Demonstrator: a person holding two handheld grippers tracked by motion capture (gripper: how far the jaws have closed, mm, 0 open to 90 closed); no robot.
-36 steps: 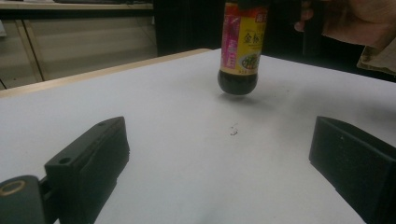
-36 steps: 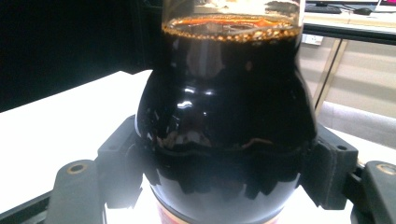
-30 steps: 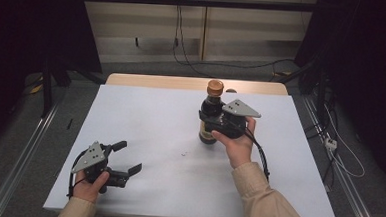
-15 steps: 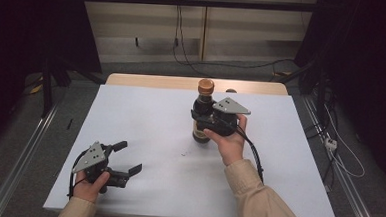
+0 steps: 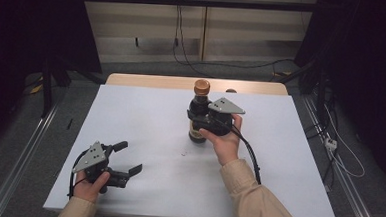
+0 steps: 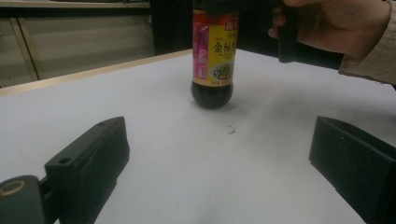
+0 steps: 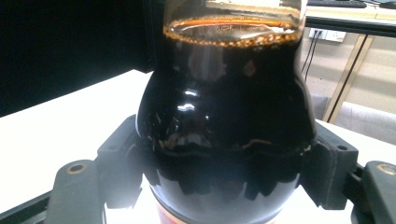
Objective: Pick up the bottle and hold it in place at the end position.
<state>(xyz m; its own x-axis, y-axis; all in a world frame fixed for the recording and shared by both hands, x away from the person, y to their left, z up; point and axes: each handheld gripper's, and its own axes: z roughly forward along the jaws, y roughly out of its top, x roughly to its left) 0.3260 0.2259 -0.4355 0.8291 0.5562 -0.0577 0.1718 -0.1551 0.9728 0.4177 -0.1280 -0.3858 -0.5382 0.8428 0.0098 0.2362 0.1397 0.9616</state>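
1. Over the last second I see the dark glass soy-sauce bottle with the brown cap and red-and-yellow label (image 5: 198,114) shift from nearer the tabletop's (image 5: 288,158) right edge toward its middle, travelling with my right tongs (image 5: 204,121). It now sits upright a little behind the centre of the white tabletop, closer to the far edge than the near one. I judge the carry is mid-way, not yet a set-down.
2. In the left gripper view the bottle's (image 6: 212,60) rounded base looks to be at or just above the surface; I cannot tell which.
3. The right tongs pinch the bottle's (image 7: 224,121) shoulder below the liquid line, one jaw on each side, held level, with the hand behind and the forearm angling in from the near edge.
4. The left tongs (image 5: 123,158) rest spread, nothing between them, by the near-left corner, unmoved, pointing toward the bottle.
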